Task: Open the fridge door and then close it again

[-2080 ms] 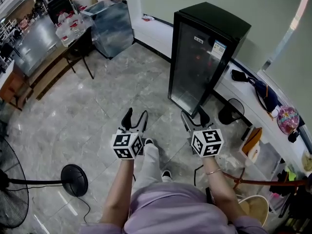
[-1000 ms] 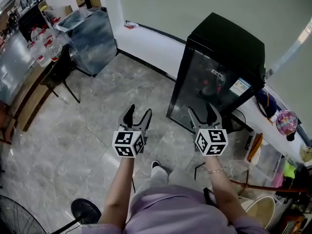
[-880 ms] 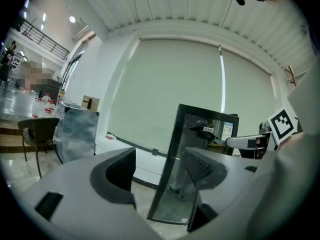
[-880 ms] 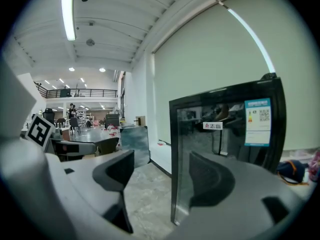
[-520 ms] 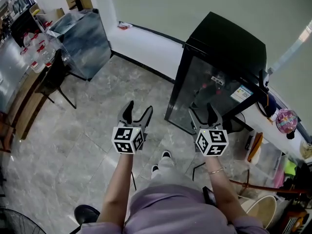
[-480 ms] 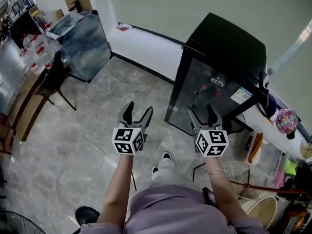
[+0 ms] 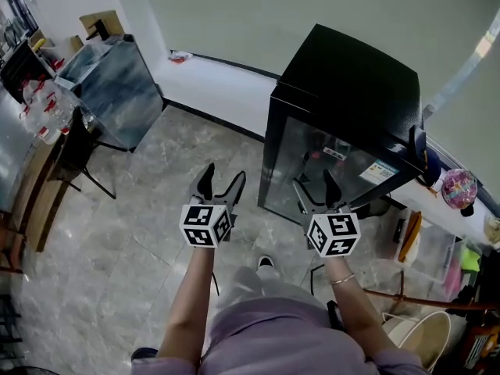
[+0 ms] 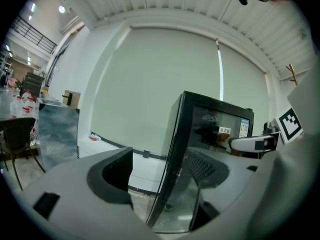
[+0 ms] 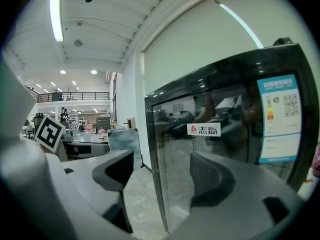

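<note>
Two grippers are held out ahead of us over the grey marble floor, and we take the scene from the left.

At the far left edge stand clear bottles with red caps, with a dark chair just beside them. Next comes a cabinet wrapped in plastic film, which stands against the pale wall.

Nearer the middle, our left gripper points level over bare floor, with its marker cube toward us. Its jaws have just been opening and now stand wide apart. In the left gripper view nothing lies between them. Beyond the gap we see only the near corner of the fridge, and the jaws do not touch it.

Right of centre stands the black fridge, upright on the floor with its back to the wall. Its glass door is shut flush with the cabinet.

Our right gripper is in front of that door, near its lower part. In the right gripper view its jaws are spread, with nothing held between them. The door's dark left edge runs down the gap behind them, and we cannot tell whether anything touches it. On the glass we read a small white label with red print and, farther right, a blue-topped energy sticker.

At the far right a white ledge runs along the wall and carries a pink round object.
</note>
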`<state>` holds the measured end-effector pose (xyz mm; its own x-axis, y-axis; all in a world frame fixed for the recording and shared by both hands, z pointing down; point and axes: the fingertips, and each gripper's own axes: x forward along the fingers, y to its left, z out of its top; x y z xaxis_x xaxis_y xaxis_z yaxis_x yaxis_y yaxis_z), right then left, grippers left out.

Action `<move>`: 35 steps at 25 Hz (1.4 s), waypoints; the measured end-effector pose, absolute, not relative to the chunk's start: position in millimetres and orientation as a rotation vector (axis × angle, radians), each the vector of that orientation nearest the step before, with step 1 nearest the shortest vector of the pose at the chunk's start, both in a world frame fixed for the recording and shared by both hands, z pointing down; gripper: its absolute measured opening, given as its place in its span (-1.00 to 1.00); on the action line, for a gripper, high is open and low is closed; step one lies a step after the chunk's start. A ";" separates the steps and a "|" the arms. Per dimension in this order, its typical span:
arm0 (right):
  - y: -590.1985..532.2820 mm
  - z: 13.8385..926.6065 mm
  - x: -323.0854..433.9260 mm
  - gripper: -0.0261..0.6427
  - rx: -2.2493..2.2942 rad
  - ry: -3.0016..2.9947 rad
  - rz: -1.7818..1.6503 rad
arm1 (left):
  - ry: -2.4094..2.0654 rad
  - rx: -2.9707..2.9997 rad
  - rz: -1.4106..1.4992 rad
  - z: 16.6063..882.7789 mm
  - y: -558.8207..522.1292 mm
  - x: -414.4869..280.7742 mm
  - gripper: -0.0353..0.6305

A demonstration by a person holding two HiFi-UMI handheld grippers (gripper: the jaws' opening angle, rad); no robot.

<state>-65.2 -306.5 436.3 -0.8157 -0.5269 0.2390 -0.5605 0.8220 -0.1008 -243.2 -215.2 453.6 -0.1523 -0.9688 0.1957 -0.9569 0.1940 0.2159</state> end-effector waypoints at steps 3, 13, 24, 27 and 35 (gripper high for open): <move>-310.6 438.4 -72.7 0.11 0.859 -2.802 0.264 | -2.135 1.873 -0.050 455.8 -235.5 -244.3 0.10; -327.3 458.2 -93.8 0.11 1.113 -2.677 0.356 | -1.784 2.136 0.032 481.9 -306.7 -242.9 0.11; -332.5 467.6 -89.8 0.10 1.433 -2.522 0.412 | -1.449 2.363 0.105 498.8 -345.1 -226.0 0.04; -330.1 471.0 -80.3 0.10 1.503 -2.480 0.427 | -1.382 2.398 0.129 505.0 -351.1 -217.4 -0.04; -326.3 474.8 -66.6 0.10 1.595 -2.412 0.457 | -1.263 2.454 0.154 510.9 -357.3 -201.0 -0.26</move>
<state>-66.6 -326.3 474.8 -0.3904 -0.8542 0.3434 -0.9206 0.3652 -0.1383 -201.0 -357.3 510.9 0.5911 -0.7623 0.2637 -0.8033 -0.5268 0.2777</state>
